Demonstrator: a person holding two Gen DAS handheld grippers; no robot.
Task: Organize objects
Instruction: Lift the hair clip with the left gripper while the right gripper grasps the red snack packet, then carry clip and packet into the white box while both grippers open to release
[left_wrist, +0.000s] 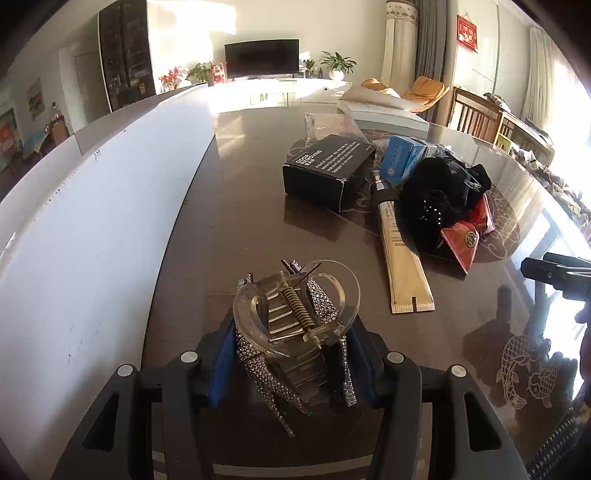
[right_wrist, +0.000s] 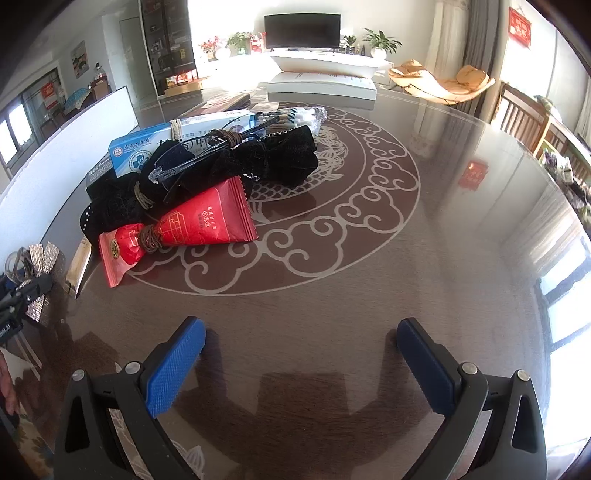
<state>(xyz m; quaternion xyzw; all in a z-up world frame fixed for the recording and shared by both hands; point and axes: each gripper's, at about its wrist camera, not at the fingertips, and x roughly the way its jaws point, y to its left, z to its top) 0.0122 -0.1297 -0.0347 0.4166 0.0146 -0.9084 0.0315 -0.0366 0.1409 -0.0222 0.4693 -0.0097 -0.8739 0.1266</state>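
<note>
My left gripper is shut on a clear hair claw clip with rhinestone trim, held just above the dark table. The clip also shows at the left edge of the right wrist view. My right gripper is open and empty over the table's patterned glass top. A pile lies ahead: a black box, a blue box, black velvet pouches, a red snack packet and a beige chopstick sleeve.
A white panel runs along the table's left side. White books lie at the far edge. Wooden chairs stand to the right. The right gripper shows at the right edge of the left wrist view.
</note>
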